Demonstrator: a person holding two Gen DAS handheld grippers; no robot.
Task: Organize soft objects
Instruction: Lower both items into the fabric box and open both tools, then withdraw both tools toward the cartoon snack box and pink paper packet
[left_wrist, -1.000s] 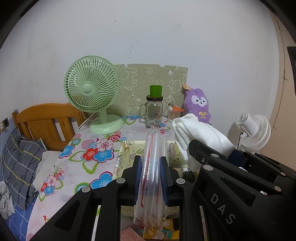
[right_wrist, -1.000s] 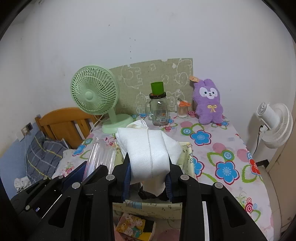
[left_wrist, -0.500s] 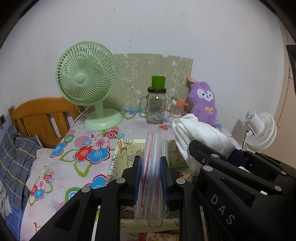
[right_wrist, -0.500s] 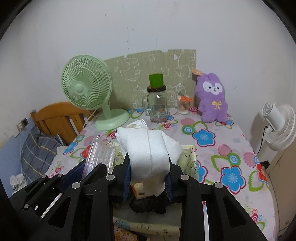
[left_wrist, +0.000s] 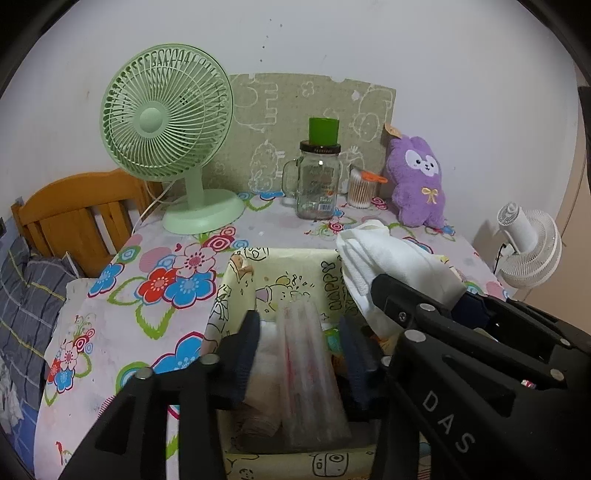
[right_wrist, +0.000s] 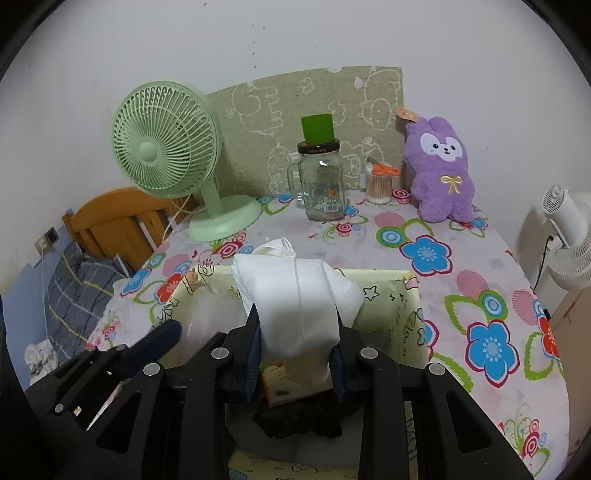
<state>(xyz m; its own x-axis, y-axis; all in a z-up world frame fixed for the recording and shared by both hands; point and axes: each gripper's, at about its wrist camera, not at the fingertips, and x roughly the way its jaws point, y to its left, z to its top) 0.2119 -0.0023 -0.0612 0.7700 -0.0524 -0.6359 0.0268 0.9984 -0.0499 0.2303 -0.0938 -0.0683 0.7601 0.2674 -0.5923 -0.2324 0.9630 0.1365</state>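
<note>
Left tongs (left_wrist: 299, 332) are spread wide over the yellow cartoon-print bin (left_wrist: 288, 262), and the clear plastic pack (left_wrist: 310, 373) stands loose between the blurred pads, touching neither, its lower end down inside the bin. Right tongs (right_wrist: 297, 345) are clenched on the folded white cloth (right_wrist: 295, 295), held above that same bin (right_wrist: 402, 306), which sits at the counter's near edge. Along the far edge: green fan (left_wrist: 166, 122), glass jar (left_wrist: 317, 184), purple plush bunny (left_wrist: 419, 181) in the far right corner.
</note>
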